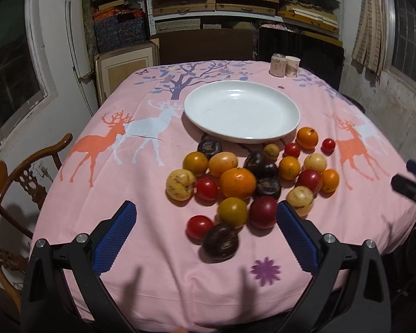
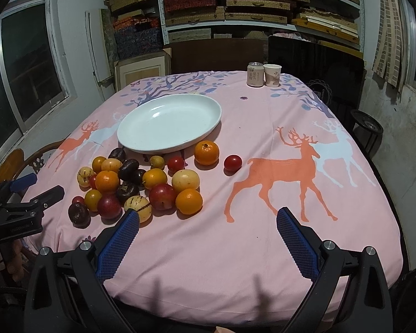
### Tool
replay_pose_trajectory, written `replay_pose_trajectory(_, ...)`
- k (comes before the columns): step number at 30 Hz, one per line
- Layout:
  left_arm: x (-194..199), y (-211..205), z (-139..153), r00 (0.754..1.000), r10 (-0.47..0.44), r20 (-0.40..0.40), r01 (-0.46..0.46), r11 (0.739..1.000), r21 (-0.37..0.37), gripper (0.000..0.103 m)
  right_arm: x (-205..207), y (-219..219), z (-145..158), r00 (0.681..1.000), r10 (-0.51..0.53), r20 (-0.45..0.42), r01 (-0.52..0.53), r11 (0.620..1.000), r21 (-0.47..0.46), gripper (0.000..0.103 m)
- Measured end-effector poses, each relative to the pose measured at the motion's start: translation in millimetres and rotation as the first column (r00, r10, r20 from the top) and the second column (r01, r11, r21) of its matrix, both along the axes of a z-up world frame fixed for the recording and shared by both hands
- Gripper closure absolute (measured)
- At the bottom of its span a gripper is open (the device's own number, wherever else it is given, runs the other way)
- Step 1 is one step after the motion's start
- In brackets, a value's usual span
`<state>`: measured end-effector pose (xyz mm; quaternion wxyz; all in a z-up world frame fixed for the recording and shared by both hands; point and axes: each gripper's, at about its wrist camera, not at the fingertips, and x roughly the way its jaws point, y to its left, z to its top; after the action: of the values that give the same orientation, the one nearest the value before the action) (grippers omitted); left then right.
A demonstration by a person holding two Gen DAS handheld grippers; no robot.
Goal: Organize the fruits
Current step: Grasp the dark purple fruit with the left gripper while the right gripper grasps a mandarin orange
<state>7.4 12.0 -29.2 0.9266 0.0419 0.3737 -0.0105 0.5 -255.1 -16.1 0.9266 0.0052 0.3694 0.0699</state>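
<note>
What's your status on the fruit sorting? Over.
Left gripper open, right gripper open, both empty. Round white ceramic plate bare; fruit pile untouched. Nothing blocking.

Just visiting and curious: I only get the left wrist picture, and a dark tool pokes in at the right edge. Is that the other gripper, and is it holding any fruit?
Observer: Yes; the right wrist view shows the right gripper open and empty, over bare tablecloth.
Operator: How near the fruit?
Observer: One blue pad sits just in front of a striped yellow fruit, apparently not touching.
Operator: And my gripper, from outside?
Observer: The left gripper hangs open at the tablecloth's left edge, near a dark fruit.
</note>
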Motion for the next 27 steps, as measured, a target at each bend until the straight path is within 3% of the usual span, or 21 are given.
replay_pose_trajectory(7,7,22,-45,0.99,-0.048,-0.129,0.043,0.998,-0.042,0.005,18,-27,-22,0.997,-0.05,-0.058,0.051,0.999,0.009,0.004)
replay_pose_trajectory(10,10,13,-58,0.987,-0.079,-0.137,0.074,0.996,-0.04,0.004,23,-33,-30,0.996,-0.064,-0.068,0.064,0.998,-0.006,0.004)
replay_pose_trajectory(13,12,3,-64,0.985,-0.106,-0.136,0.102,0.994,-0.036,0.004,22,-32,-33,0.999,-0.05,-0.018,0.049,0.997,-0.067,0.004)
replay_pose_trajectory(14,12,1,-65,0.984,-0.114,-0.137,0.11,0.993,-0.036,0.007,21,-30,-35,0.999,-0.035,-0.002,0.035,0.995,-0.094,0.004)
replay_pose_trajectory(17,12,-4,-69,0.98,-0.134,-0.146,0.128,0.991,-0.046,0.038,21,-28,-40,1.0,0.003,-0.016,-0.004,0.996,-0.093,0.004)
replay_pose_trajectory(20,10,-2,-68,0.982,-0.14,-0.126,0.133,0.989,-0.063,0.044,26,-27,-46,0.999,-0.004,-0.044,0.0,0.995,-0.097,0.004)
replay_pose_trajectory(23,3,-2,-66,0.98,-0.163,-0.113,0.154,0.984,-0.085,0.06,30,-28,-50,0.998,-0.016,-0.063,0.01,0.996,-0.09,0.004)
replay_pose_trajectory(27,0,-4,-73,0.98,-0.163,-0.116,0.156,0.986,-0.066,0.062,32,-30,-52,0.997,-0.026,-0.072,0.02,0.996,-0.085,0.004)
